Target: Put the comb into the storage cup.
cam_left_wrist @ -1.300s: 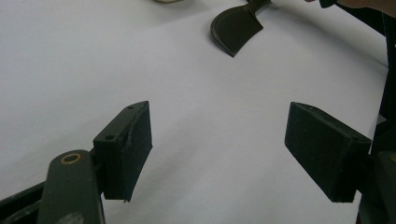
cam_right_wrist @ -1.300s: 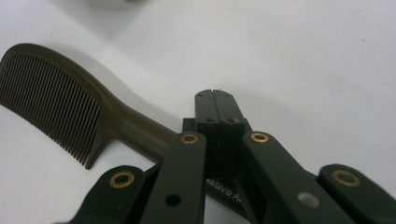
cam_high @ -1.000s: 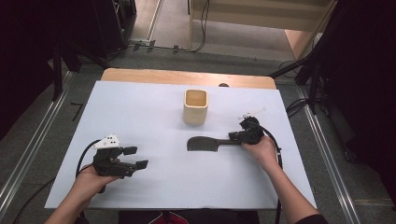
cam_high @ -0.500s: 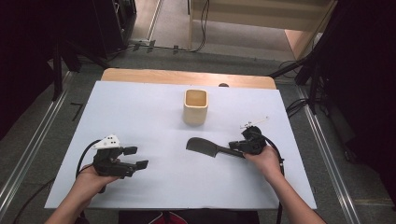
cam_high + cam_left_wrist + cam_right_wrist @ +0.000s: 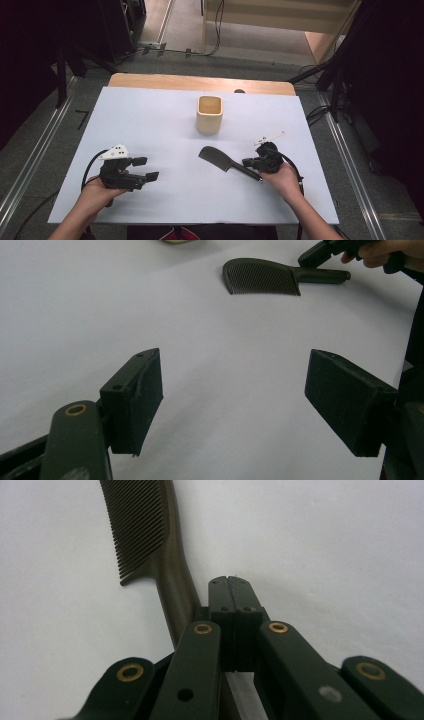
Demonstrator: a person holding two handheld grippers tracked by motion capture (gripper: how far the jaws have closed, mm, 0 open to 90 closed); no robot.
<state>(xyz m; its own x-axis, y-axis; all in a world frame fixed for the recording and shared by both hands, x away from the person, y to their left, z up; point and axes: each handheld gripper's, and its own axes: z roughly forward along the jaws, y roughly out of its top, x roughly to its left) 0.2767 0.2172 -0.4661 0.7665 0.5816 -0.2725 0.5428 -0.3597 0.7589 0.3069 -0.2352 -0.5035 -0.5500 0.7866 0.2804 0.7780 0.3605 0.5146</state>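
Right claw (image 5: 252, 162) closed, jaws together beside comb (image 5: 216, 157) handle, gripping nothing. Left claw (image 5: 145, 169) wide open, empty, near left on worktop (image 5: 150, 115).

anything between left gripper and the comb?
No. In the left gripper view, bare white table runs from the open left gripper to the comb. The high view agrees.

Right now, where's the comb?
High view: the comb lies flat on the white table, right of centre, below the wooden cup, its handle beside the right gripper.
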